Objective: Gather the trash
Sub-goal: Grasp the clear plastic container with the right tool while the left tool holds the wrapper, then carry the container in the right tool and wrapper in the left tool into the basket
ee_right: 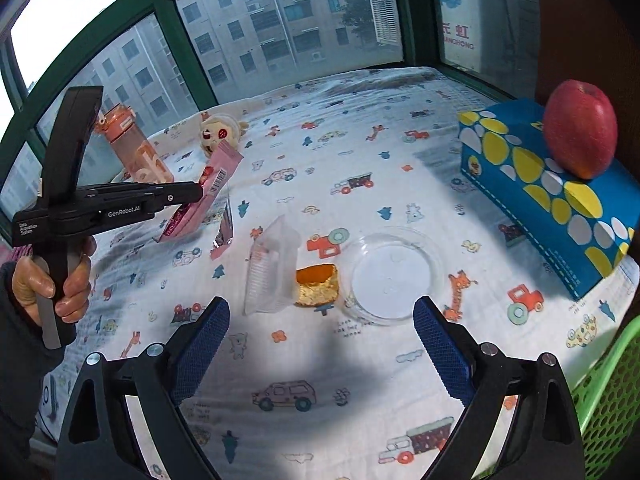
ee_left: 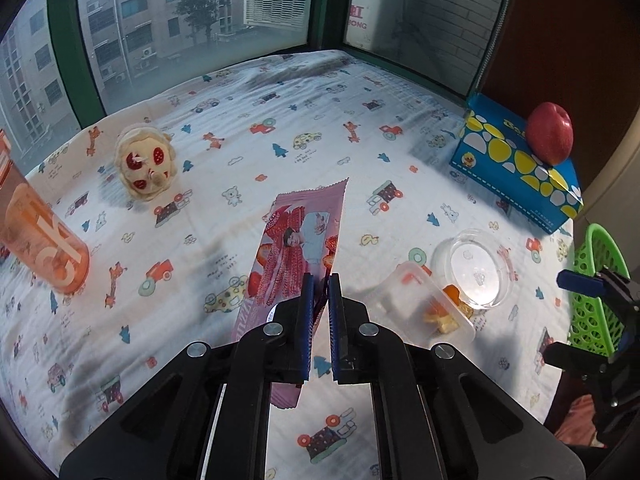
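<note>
My left gripper point(ee_left: 320, 284) is shut on a pink snack wrapper point(ee_left: 296, 248) and holds it above the table; the right wrist view shows it lifted point(ee_right: 212, 184). A clear plastic tub point(ee_right: 272, 268) lies tipped on its side beside an orange and yellow food scrap point(ee_right: 316, 284). My right gripper point(ee_right: 320, 324) is open and empty, hovering just short of the tub and scrap. A green mesh basket point(ee_right: 608, 392) stands at the right edge, also in the left wrist view point(ee_left: 596, 292).
A clear glass dish point(ee_right: 392, 272) sits right of the scrap. A blue tissue box point(ee_right: 548, 188) with a red apple point(ee_right: 580, 128) on it stands at the right. An orange bottle point(ee_right: 136, 148) and a plush toy point(ee_right: 220, 132) are at the far left. Windows ring the table.
</note>
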`<action>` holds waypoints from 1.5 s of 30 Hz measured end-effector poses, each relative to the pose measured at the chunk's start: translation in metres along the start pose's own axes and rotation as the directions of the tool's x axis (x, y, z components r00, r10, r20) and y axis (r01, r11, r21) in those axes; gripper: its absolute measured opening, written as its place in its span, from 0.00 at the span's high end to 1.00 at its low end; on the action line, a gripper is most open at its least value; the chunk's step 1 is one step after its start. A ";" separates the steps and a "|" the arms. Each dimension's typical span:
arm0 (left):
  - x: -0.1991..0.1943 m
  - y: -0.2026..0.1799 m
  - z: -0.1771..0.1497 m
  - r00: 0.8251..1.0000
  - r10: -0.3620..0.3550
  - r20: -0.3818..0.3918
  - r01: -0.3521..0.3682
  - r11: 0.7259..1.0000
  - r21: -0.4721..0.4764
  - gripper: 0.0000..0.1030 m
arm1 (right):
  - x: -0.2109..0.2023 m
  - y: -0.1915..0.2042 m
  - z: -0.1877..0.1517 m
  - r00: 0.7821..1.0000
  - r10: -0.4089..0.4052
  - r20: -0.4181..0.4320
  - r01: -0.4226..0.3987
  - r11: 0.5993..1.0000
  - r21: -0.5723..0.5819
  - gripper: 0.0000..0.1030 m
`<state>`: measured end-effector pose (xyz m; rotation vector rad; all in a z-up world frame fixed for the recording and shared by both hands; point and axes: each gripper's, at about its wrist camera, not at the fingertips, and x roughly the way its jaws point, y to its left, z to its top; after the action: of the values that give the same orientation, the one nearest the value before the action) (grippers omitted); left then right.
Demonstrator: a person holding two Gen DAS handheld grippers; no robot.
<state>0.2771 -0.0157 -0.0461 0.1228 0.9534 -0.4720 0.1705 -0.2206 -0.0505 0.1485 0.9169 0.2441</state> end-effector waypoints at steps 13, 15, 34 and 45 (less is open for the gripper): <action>-0.034 0.044 -0.020 0.999 0.020 0.037 -0.017 0.995 -0.096 0.95 | 0.069 0.056 0.018 0.996 -0.043 -0.072 0.029 0.982 -0.185 0.22; -0.037 0.048 -0.023 0.999 0.015 0.043 -0.010 0.994 -0.109 0.95 | 0.079 0.060 0.020 0.995 -0.057 -0.086 0.038 0.977 -0.210 0.23; -0.048 0.035 -0.027 0.998 -0.014 0.065 0.022 0.993 -0.116 0.95 | 0.091 0.051 0.014 0.988 -0.093 -0.125 0.069 0.980 -0.187 0.49; -0.071 -0.007 -0.028 0.993 -0.069 0.095 0.076 0.995 -0.072 0.95 | 0.007 0.034 -0.005 0.999 -0.013 -0.042 0.009 0.997 -0.082 0.49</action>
<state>0.2185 0.0108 -0.0043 -0.0021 0.8858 -0.5036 0.1656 -0.1857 -0.0512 0.0631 0.9487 0.2749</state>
